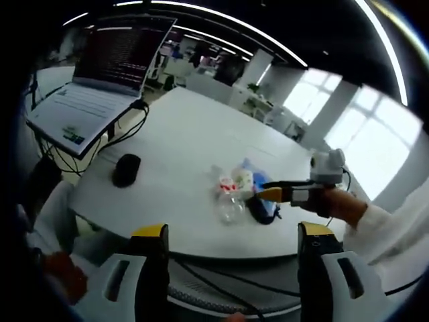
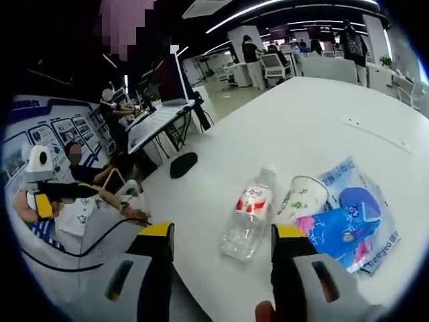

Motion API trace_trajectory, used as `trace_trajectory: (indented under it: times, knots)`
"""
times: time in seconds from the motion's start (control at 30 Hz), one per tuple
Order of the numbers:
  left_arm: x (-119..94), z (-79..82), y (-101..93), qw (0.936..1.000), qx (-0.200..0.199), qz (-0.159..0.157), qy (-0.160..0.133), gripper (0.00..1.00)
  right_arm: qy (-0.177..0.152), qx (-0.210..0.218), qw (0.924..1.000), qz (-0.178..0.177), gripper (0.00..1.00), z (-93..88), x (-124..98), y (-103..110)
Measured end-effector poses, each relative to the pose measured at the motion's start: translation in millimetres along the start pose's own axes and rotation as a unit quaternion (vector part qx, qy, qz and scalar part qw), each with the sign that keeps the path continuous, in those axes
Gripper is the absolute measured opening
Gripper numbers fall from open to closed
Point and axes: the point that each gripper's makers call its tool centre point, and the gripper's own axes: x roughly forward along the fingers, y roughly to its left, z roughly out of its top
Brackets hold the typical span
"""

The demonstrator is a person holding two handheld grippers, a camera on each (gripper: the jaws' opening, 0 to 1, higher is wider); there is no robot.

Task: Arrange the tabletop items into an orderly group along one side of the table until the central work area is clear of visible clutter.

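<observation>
A clear plastic bottle (image 2: 249,215) with a red and white label lies on its side on the white table (image 2: 315,121), its base between my right gripper's (image 2: 224,232) wide-open jaws, touching neither. A paper cup (image 2: 301,196) lies tipped over beside it, against blue packets (image 2: 348,218). In the left gripper view the same bottle (image 1: 228,203), cup (image 1: 242,180) and blue packets (image 1: 260,206) sit near the table's front edge, with the right gripper (image 1: 273,194) reaching into them from the right. My left gripper (image 1: 232,236) hangs open and holds nothing, short of the table edge.
A black mouse (image 1: 126,169) lies left of the clutter, also seen as the mouse (image 2: 183,164). An open laptop (image 1: 100,87) with cables (image 1: 127,131) sits at the table's far left corner. A black cable (image 2: 100,235) runs below the table edge. People sit in the background.
</observation>
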Motion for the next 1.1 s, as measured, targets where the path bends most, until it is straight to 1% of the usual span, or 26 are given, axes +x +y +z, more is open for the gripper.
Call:
trace_trajectory:
  times: [0.2, 0.33, 0.5, 0.63, 0.67, 0.7, 0.77, 0.9, 1.1]
  knots:
    - [1.7, 2.2, -2.4, 1.0000, 0.000, 0.000, -0.001, 0.76, 0.011, -0.002, 0.9999, 0.003, 0.55, -0.7, 10.6, -3.2]
    - [3.4, 2.5, -3.6, 1.0000, 0.001, 0.001, 0.001, 0.76, 0.012, 0.000, 0.9999, 0.006, 0.55, 0.8, 19.1, -5.3]
    - [11.4, -3.9, 0.7, 0.9997, 0.009, 0.003, 0.023, 0.75, 0.018, 0.001, 0.9997, 0.015, 0.55, 2.4, 29.9, -4.8]
    - [12.3, 1.1, 0.5, 0.9998, 0.007, 0.002, 0.018, 0.75, 0.019, 0.004, 0.9996, 0.021, 0.55, 4.0, 35.8, -4.5]
    - [12.7, 1.6, 0.2, 0.9998, 0.006, 0.002, 0.017, 0.75, 0.021, 0.002, 0.9996, 0.021, 0.55, 5.4, 42.6, -6.0]
    - [13.4, 1.7, -0.2, 0.9998, 0.006, 0.002, 0.017, 0.75, 0.023, 0.002, 0.9995, 0.021, 0.55, 5.5, 46.7, -7.5]
    - [14.8, 0.5, -0.8, 0.9998, 0.006, 0.002, 0.021, 0.75, 0.029, 0.001, 0.9994, 0.019, 0.55, 1.0, 48.1, -9.3]
    - [16.7, -0.7, -3.3, 0.9997, 0.006, -0.001, 0.024, 0.75, 0.038, 0.001, 0.9992, 0.015, 0.55, 3.1, 63.4, -14.7]
    - [21.3, -3.0, -5.7, 0.9994, 0.012, -0.004, 0.033, 0.76, 0.047, -0.004, 0.9989, 0.008, 0.55, 4.9, 70.9, -20.5]
